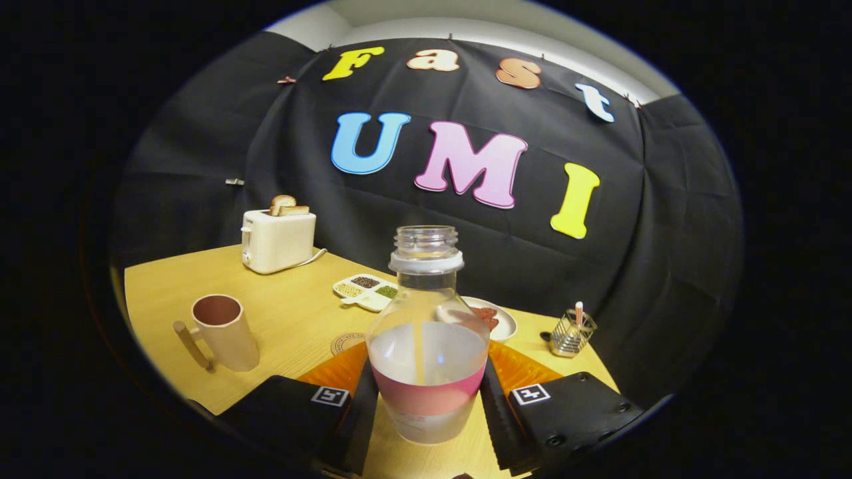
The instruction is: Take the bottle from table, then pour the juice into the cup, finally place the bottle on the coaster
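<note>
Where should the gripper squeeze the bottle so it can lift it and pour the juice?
Squeeze the bottle low on its wide body, around the pink label band, coming straight at it with one finger on each side. That is probably safest: the body is broad and upright there, while the neck is narrow and the open top has no cap. The gripper already has its fingers on both sides of that band.

I count one bottle (426,346), one cup (224,331), one toaster (278,239) with two toast slices (287,205), one coaster (346,343), one seed tray (366,291), one plate (502,322), one wire holder (571,335).
</note>
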A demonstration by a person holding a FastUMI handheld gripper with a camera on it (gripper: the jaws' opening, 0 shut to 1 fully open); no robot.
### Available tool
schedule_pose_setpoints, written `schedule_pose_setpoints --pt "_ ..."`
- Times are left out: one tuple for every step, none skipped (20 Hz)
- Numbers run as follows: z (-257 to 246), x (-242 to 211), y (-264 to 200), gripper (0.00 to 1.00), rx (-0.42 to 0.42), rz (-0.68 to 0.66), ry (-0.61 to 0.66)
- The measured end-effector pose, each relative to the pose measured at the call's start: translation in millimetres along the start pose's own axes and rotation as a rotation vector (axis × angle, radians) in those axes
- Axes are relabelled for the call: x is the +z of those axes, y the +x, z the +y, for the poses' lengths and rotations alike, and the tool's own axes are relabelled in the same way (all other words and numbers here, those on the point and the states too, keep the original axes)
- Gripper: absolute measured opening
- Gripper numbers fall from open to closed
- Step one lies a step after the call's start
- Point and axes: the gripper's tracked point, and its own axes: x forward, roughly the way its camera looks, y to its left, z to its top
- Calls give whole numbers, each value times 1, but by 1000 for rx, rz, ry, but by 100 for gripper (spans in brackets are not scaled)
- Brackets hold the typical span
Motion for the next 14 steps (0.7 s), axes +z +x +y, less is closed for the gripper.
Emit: schedule_pose_setpoints --pt "4 7 2 73 10 -5 -29" --pt "7 13 4 73 15 -2 -71" --pt "11 20 5 73 21 -7 -114" --pt "17 26 8 73 28 -11 -167" --pt "22 30 10 73 29 -12 -227" --pt "27 31 12 73 29 -7 -290" --pt "32 30 15 73 29 -1 -341" --pt "39 26 17 73 33 11 -386" --pt "47 19 21 73 41 37 -427" --pt "53 11 21 73 47 66 -463" --pt "60 10 21 73 49 77 -501" --pt "66 10 23 73 47 77 -546" --pt "73 12 26 73 46 74 -597" --pt "80 12 29 73 45 74 -641"
